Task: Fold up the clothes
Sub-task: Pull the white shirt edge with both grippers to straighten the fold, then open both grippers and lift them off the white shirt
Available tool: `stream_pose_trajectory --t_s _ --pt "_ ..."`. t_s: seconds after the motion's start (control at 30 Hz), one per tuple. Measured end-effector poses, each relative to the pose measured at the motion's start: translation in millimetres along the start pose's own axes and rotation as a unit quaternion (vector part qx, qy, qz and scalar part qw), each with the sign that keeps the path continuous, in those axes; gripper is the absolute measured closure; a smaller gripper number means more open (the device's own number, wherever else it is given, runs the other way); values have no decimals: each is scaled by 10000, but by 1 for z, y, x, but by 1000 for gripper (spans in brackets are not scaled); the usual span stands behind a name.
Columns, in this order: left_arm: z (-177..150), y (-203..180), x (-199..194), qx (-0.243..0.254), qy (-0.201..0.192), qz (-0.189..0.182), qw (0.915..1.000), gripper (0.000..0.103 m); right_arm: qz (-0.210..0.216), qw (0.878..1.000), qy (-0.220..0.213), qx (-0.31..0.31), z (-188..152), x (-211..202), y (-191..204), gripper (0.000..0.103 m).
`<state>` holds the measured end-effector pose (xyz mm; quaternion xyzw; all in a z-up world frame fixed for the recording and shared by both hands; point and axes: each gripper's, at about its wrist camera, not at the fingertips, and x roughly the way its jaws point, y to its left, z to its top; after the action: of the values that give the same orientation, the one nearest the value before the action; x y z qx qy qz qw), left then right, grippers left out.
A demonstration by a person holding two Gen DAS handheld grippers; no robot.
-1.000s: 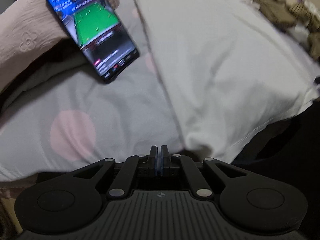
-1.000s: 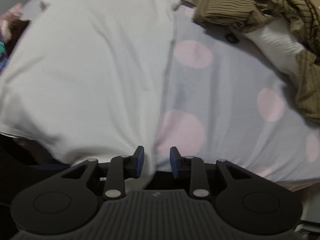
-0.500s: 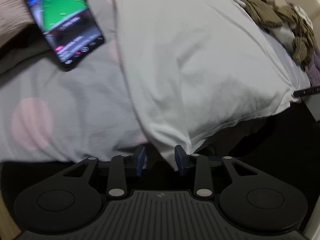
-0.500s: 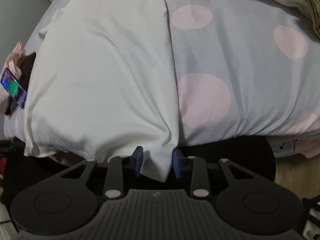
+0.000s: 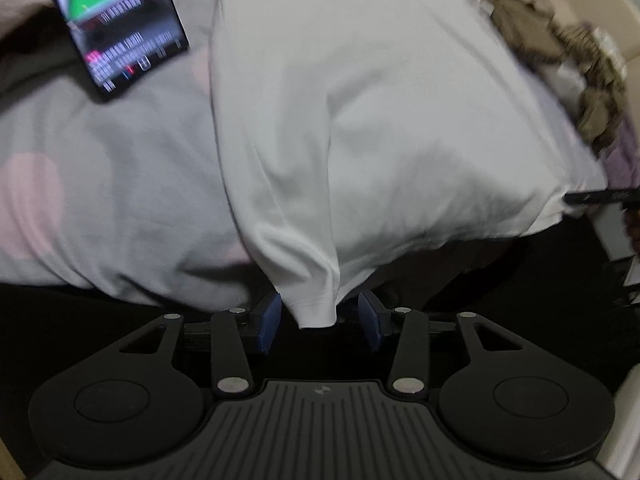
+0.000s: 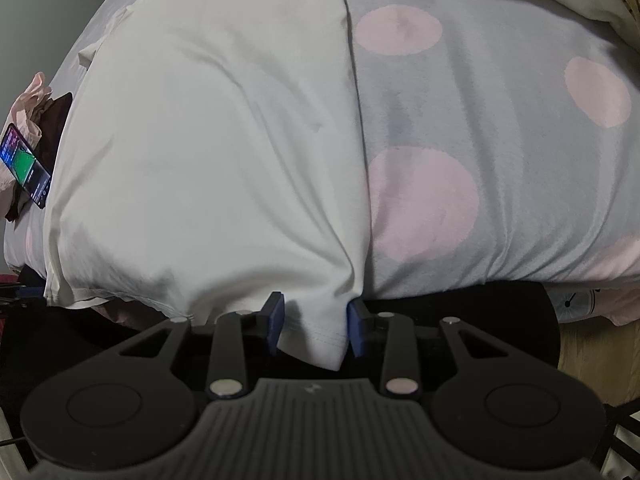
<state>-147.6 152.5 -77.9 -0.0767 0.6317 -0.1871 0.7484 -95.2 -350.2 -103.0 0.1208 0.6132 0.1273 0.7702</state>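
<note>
A white garment (image 5: 380, 128) lies spread on the bed, its lower hem hanging over the near edge; it also shows in the right wrist view (image 6: 208, 152). My left gripper (image 5: 319, 322) is open, and the garment's left bottom corner hangs loose between its blue pads (image 5: 269, 318) without being pinched. My right gripper (image 6: 316, 328) is open too, with the right bottom corner hanging between its pads (image 6: 276, 320).
The bed sheet (image 6: 500, 128) is grey with pink dots. A lit phone (image 5: 120, 24) lies left of the garment, also seen in the right wrist view (image 6: 24, 168). Brown and white clothes (image 5: 560, 60) are piled at the far right.
My left gripper was shut beside the garment, then opened and moved right around the left corner. My right gripper pulled back to the bed edge around the right corner.
</note>
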Motion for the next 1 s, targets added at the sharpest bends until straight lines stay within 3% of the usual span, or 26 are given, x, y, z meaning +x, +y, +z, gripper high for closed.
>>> stream_pose_trajectory --t_s 0.07,0.1,0.13,0.17,0.3,0.43,0.5,0.67,0.83,0.97,1.0 --pt "3 -4 7 46 51 48 10000 94 9 10000 11 -21 2 1 1 65" --pt "2 -3 6 55 -5 37 10000 101 53 10000 3 -40 2 0 0 74" --pt "2 -2 4 64 -64 23 10000 101 126 9999 -15 -65 2 -2 -1 95" --pt "2 -1 2 73 -123 9 9999 101 199 9998 -33 -91 3 -4 -2 98" --pt "-10 26 -31 -304 -445 -586 9968 101 672 9971 -293 -195 5 -31 -4 100" --pt "-26 58 -69 -728 -913 -1011 9880 101 1109 9917 -561 -322 9 -61 -4 100" --pt "-30 59 -69 -664 -807 -875 9907 101 1160 9909 -551 -404 11 -68 -4 100" --pt "-31 47 -50 -428 -386 -714 9958 101 428 9967 123 -680 -7 -28 -5 100" --pt "-25 22 -19 25 60 -331 9994 101 -118 9958 345 -838 -13 -10 -4 100" --pt "-19 22 -14 101 289 -284 9991 101 -189 9946 399 -940 -13 -10 -1 99" --pt "-17 23 -15 117 351 -282 9989 99 -199 9942 427 -971 -12 -10 -1 94"
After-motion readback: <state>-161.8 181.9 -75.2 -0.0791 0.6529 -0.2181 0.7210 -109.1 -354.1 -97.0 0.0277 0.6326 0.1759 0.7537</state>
